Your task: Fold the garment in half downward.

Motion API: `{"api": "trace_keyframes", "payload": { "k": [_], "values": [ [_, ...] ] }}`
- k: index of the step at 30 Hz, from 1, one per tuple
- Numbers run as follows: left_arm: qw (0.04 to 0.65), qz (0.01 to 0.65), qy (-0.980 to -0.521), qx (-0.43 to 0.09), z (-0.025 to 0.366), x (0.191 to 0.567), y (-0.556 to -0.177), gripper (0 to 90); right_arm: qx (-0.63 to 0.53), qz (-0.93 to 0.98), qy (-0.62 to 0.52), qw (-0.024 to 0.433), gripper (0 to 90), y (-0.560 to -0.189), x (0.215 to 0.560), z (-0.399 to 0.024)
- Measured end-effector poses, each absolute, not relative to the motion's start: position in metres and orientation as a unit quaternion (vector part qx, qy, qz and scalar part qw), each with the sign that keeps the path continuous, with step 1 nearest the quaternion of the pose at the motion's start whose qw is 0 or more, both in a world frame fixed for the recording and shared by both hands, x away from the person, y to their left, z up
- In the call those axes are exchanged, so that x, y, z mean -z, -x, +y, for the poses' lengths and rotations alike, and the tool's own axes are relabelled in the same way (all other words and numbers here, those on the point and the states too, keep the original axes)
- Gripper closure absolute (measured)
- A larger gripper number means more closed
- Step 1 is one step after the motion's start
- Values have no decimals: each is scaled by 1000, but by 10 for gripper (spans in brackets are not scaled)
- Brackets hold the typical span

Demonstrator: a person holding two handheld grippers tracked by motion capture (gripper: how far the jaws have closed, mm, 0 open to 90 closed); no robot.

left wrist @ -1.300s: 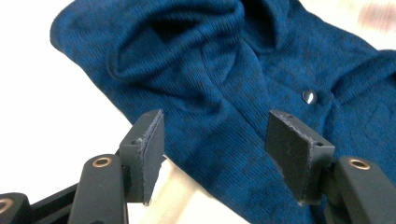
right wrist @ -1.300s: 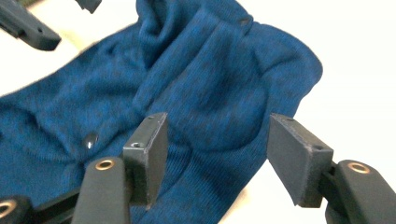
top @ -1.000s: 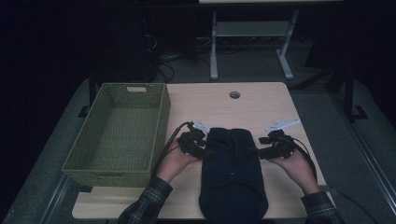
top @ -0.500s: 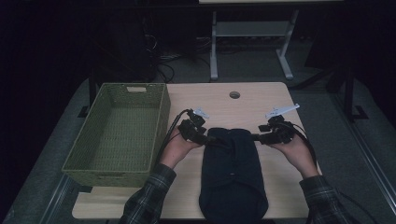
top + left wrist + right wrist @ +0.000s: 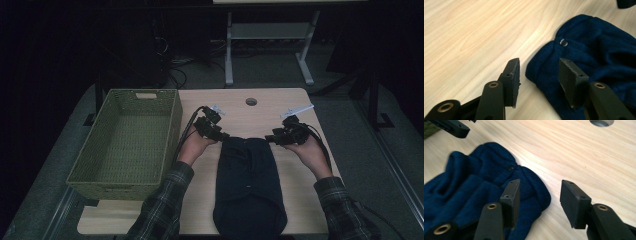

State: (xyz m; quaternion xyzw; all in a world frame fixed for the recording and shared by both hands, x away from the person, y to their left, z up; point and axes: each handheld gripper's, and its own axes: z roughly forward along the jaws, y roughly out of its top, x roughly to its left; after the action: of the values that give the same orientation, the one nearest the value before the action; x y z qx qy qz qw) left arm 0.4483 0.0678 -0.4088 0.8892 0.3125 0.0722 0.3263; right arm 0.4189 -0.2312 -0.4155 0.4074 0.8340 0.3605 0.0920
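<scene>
Dark floor, cables and a white-legged stand surround the pale wooden tabletop (image 5: 240,112) in the high view. On it lies a dark navy knitted garment (image 5: 248,185), folded narrow, its long axis running from the far middle of the tabletop down to the near edge, which its rounded lower end overhangs a little. A green woven basket (image 5: 127,142) sits along the left edge, and a round cable hole (image 5: 251,101) is near the far edge. The left claw (image 5: 223,136) is at the garment's far left corner and the right claw (image 5: 270,138) at its far right corner, each held in a hand with a plaid sleeve behind it.

From the left gripper view, the left claw (image 5: 539,72) stands part open and has just been closing; the garment's (image 5: 596,62) rounded corner lies between the two pads, which do not press on it. A small round snap (image 5: 563,42) shows on the ribbed cloth.

Seen in the right gripper view, the right claw (image 5: 540,195) is likewise part open and has just been closing, one pad over the garment's (image 5: 474,192) corner, the other over bare wood, with no pinch on the cloth. A small dark snap (image 5: 510,167) sits near the edge, and the cable hole (image 5: 601,122) is at the top. No brand, label or writing can be read in any view.
</scene>
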Motion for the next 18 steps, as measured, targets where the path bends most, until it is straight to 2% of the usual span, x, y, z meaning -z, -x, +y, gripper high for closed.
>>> {"api": "trace_keyframes", "payload": {
  "k": [18],
  "values": [
    [292, 322, -899, -54, 62, 443, -464, 528, -346, 831, -430, 67, 543, -441, 454, -229]
  ]
}}
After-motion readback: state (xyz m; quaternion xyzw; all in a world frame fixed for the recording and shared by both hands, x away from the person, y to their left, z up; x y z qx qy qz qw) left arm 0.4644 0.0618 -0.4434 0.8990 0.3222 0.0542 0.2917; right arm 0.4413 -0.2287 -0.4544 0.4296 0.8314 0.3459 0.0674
